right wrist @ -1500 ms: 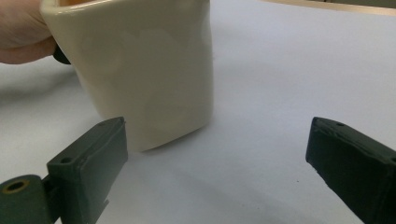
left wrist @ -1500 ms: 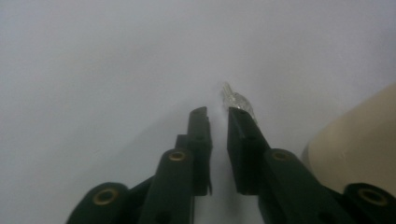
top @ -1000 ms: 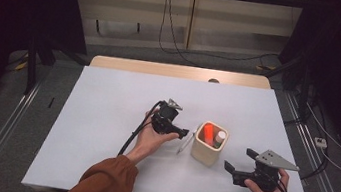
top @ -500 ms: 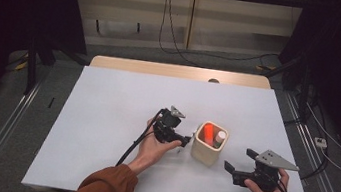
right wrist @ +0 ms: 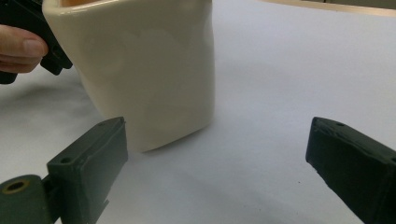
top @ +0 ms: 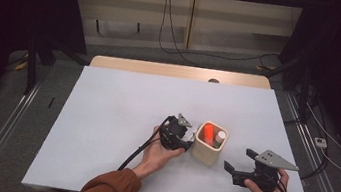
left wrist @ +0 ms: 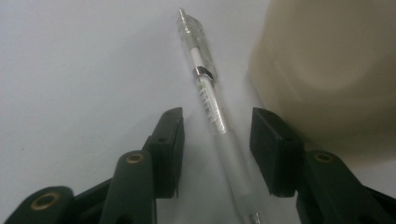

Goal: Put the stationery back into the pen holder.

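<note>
High view: the left gripper [top: 184, 137] sits low beside the cream ceramic pen holder [top: 208, 149], the right gripper [top: 237, 172] waiting apart. Left gripper view: its jaws, just closing, straddle the clear plastic pen [left wrist: 208, 95] lying on the white table [left wrist: 84, 70], not yet touching. Right gripper view: jaws wide open, empty.

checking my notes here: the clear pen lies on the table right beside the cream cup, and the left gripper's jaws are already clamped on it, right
Not quite. In the left gripper view the left gripper straddles the clear pen, but its pads do not touch it; gaps show on both sides, though the jaws have just been closing. The pen does lie on the table beside the cream cup.
</note>
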Demonstrator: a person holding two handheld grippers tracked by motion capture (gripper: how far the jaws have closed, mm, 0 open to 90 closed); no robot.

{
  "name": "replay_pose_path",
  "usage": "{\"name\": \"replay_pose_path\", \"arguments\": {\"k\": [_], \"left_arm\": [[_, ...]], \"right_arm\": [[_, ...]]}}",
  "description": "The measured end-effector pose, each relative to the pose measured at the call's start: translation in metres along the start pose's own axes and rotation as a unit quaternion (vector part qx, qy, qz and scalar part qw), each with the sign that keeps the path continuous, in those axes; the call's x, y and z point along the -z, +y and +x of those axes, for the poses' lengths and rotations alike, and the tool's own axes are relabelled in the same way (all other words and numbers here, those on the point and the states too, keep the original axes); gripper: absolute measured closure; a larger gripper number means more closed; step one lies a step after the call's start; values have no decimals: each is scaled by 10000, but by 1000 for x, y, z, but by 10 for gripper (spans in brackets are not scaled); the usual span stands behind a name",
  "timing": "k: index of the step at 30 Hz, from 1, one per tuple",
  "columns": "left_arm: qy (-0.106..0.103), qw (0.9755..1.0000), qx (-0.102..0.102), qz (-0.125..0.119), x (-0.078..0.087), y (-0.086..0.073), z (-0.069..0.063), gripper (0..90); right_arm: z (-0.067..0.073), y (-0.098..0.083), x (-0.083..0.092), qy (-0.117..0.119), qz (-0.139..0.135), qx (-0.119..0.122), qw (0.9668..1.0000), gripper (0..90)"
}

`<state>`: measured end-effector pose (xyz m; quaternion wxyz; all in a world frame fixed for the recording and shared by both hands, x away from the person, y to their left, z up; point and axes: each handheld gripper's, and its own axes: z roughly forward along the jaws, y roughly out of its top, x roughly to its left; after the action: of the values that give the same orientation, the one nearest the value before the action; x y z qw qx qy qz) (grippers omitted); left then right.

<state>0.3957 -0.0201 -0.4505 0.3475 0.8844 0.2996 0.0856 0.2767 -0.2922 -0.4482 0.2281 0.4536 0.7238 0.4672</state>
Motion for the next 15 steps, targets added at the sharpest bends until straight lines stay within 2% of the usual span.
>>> {"name": "replay_pose_path", "arguments": {"k": [3,7,14,15], "left_arm": [[-43,10000,-87,3,0,0,-3,658],[-129,9999,-106,23,0,0,-3,735],[-195,9997,48,166,0,4,-2,797],[-148,9996,71,215,0,5,-3,797]], "right_arm": [[0,0,0,4,-3,12,10000,57],[0,0,0,-1,3,9,10000,58],[0,0,0,2,1,14,10000,58],[0,0,0,4,-4,16,10000,58]]}}
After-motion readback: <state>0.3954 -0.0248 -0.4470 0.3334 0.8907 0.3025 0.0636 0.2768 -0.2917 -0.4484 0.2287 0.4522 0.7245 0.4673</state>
